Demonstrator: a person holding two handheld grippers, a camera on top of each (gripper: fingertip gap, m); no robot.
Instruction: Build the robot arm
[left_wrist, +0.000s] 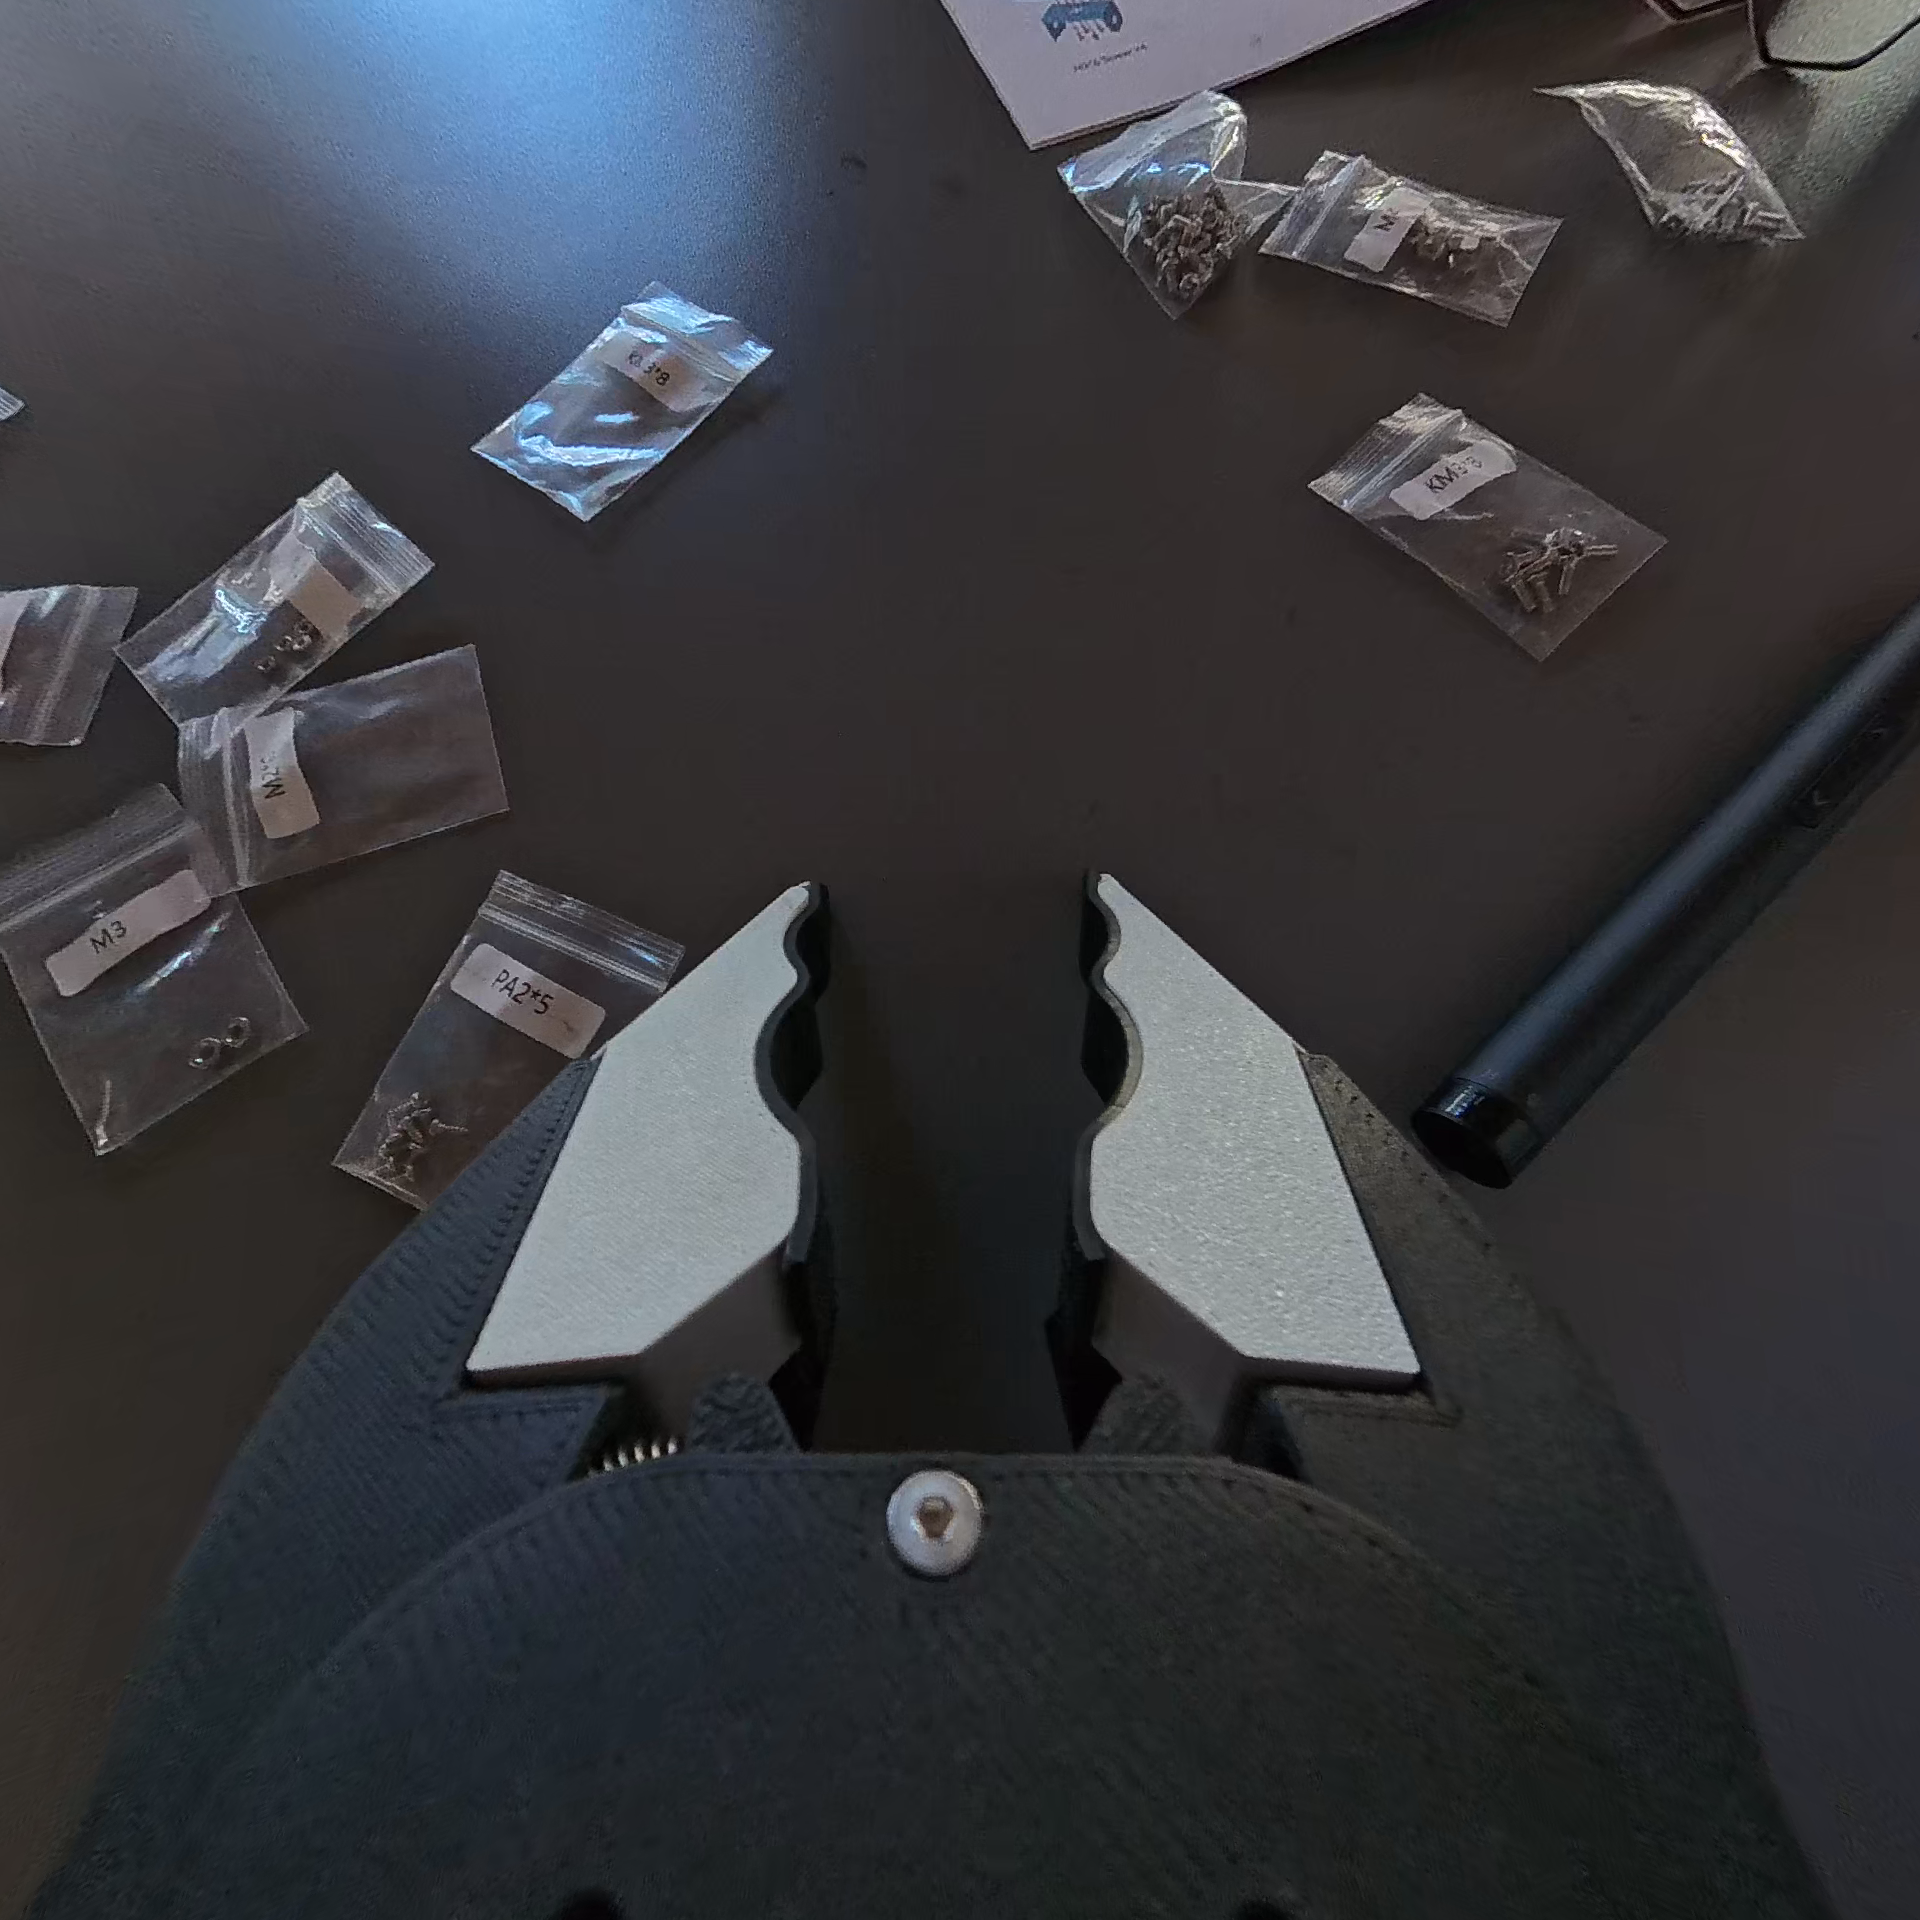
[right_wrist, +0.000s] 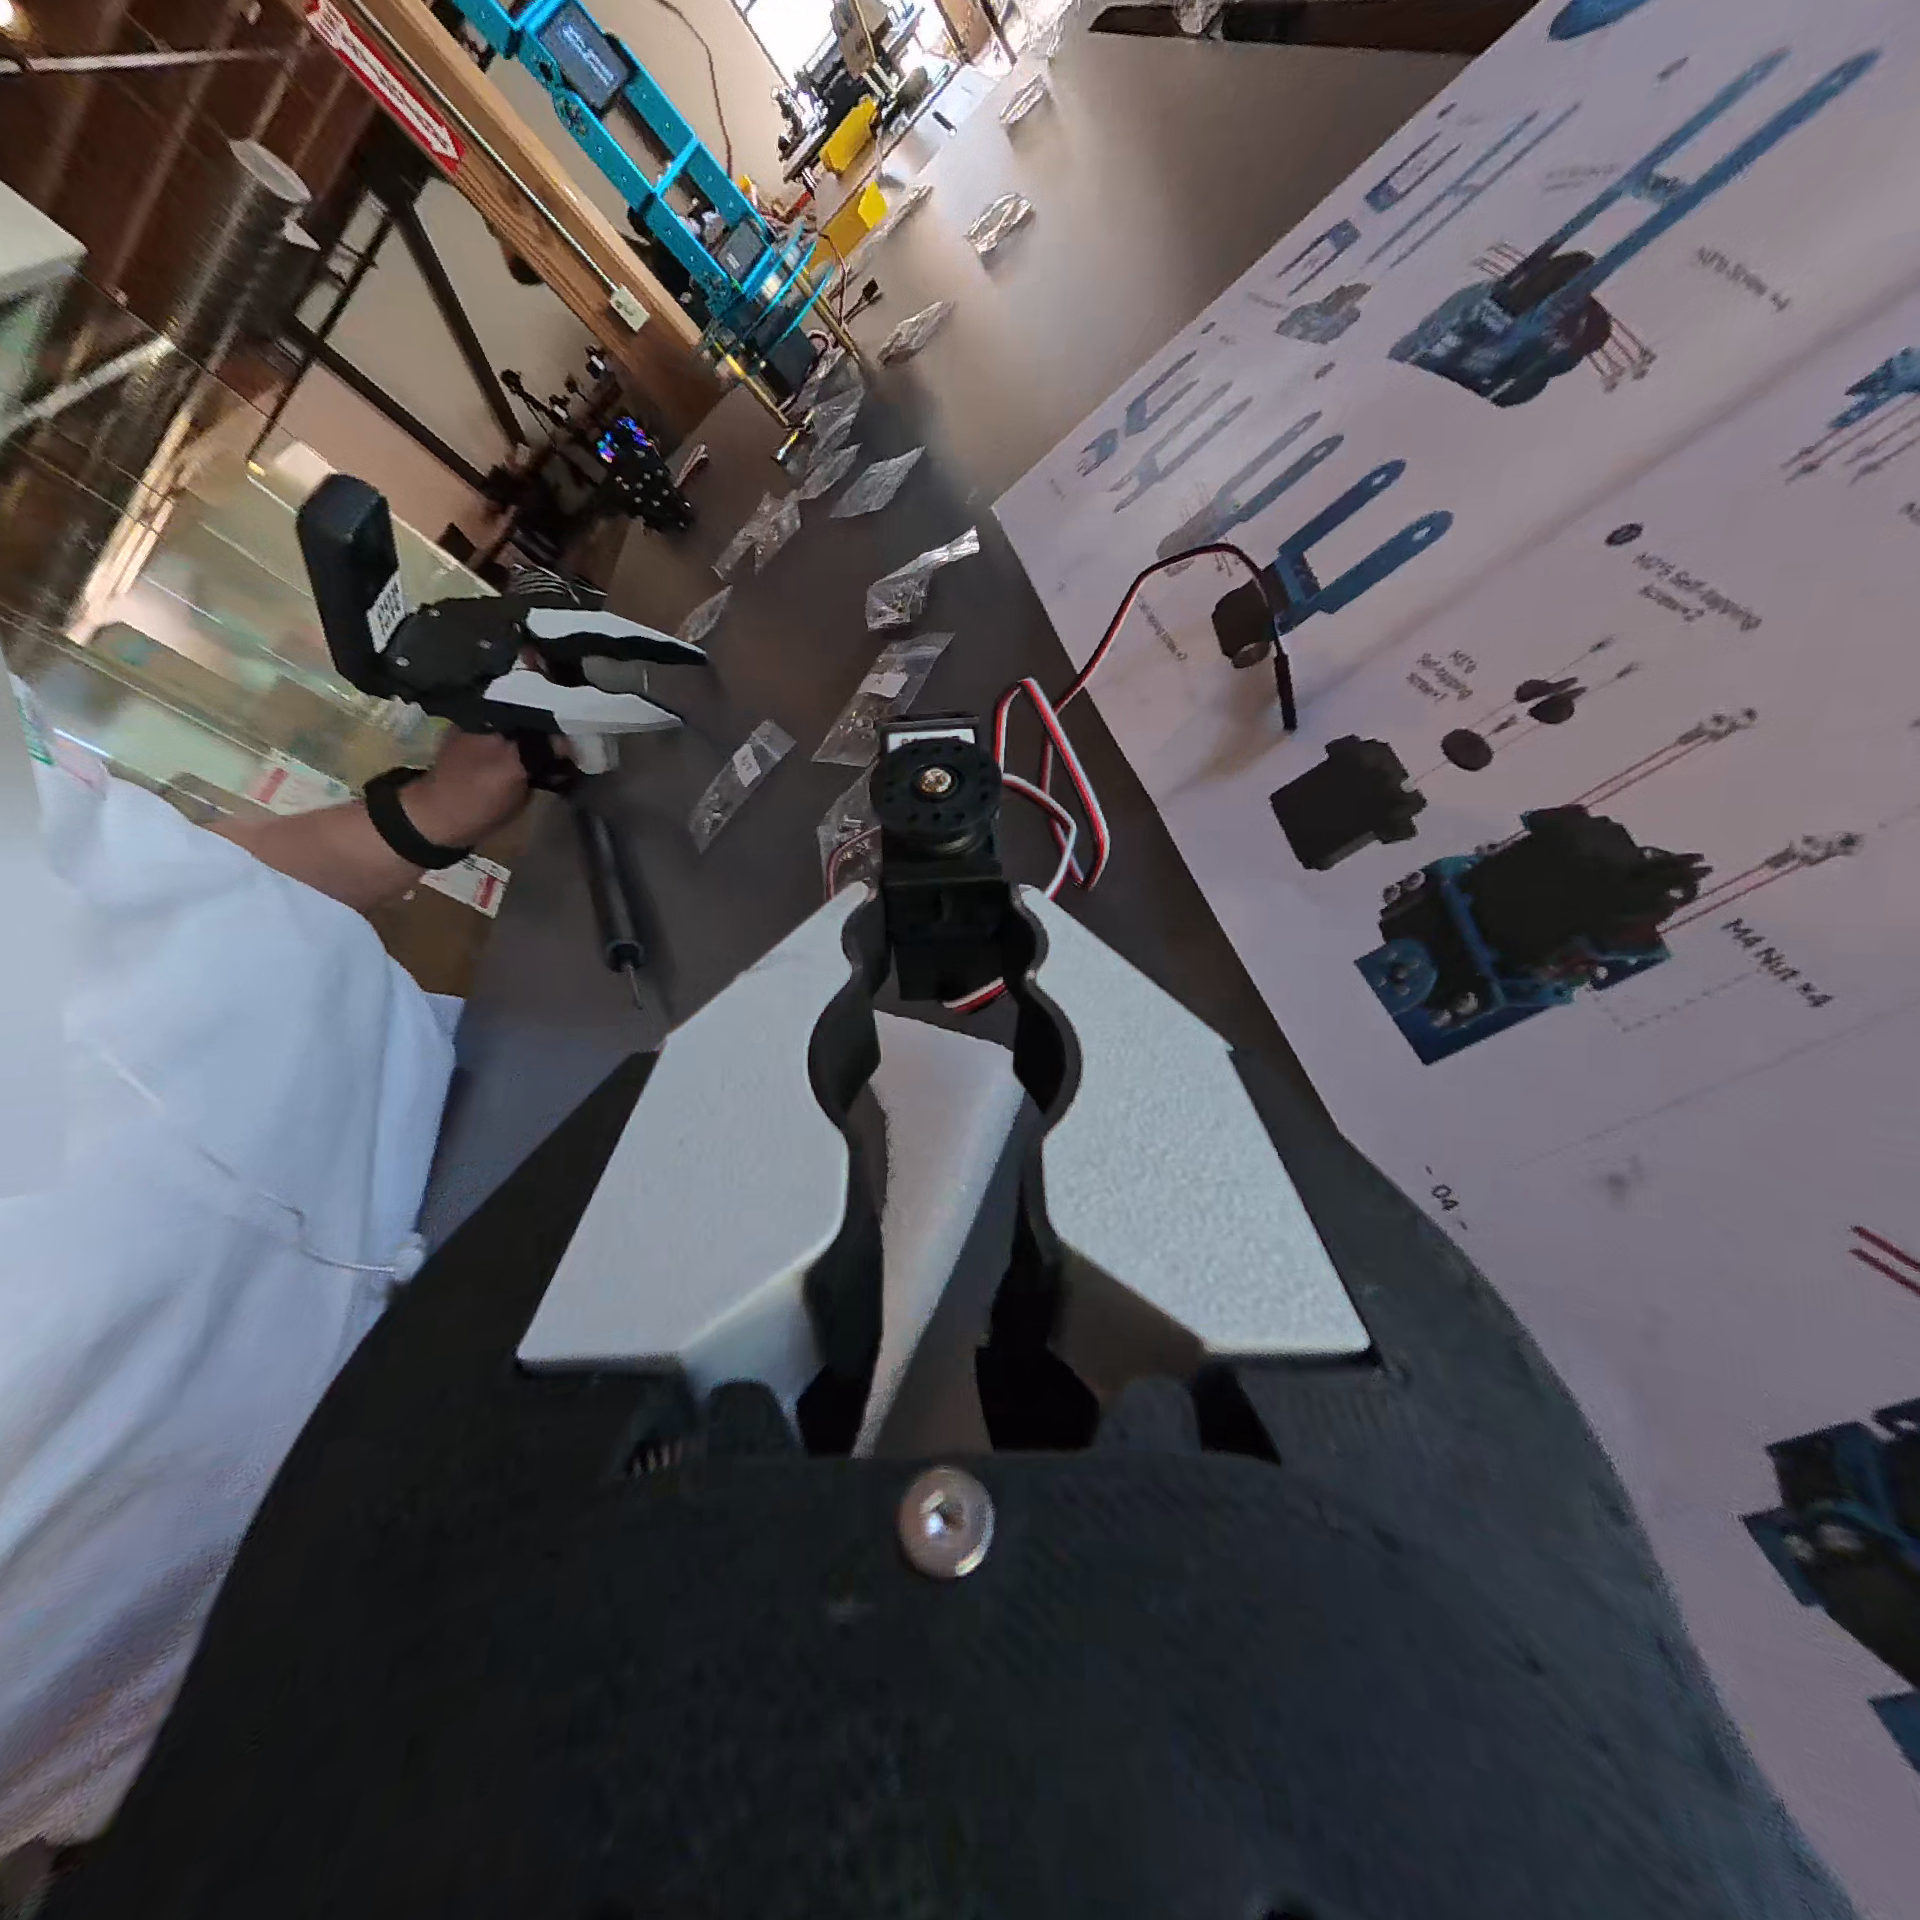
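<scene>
My left gripper (left_wrist: 956, 904) is open and empty, hovering above the dark table (left_wrist: 935, 623). Small clear bags of screws lie around it: one (left_wrist: 509, 1039) just left of its left finger, one (left_wrist: 623, 400) ahead on the left, one (left_wrist: 1486, 520) ahead on the right. A black screwdriver (left_wrist: 1683, 914) lies to its right. My right gripper (right_wrist: 940, 914) is shut on a black servo motor (right_wrist: 935, 831) with a round horn on top and red, white and black wires (right_wrist: 1060, 790). The left gripper also shows in the right wrist view (right_wrist: 686, 686), held in a hand.
An open instruction booklet (right_wrist: 1558, 727) lies right of the servo, with a blue bracket and small black part (right_wrist: 1309, 592) resting on it. More screw bags (left_wrist: 1174, 197) lie at the far right. A person in white (right_wrist: 187, 1091) stands at left. A blue frame (right_wrist: 665, 177) stands far back. Left tips to right tips: about 35 cm.
</scene>
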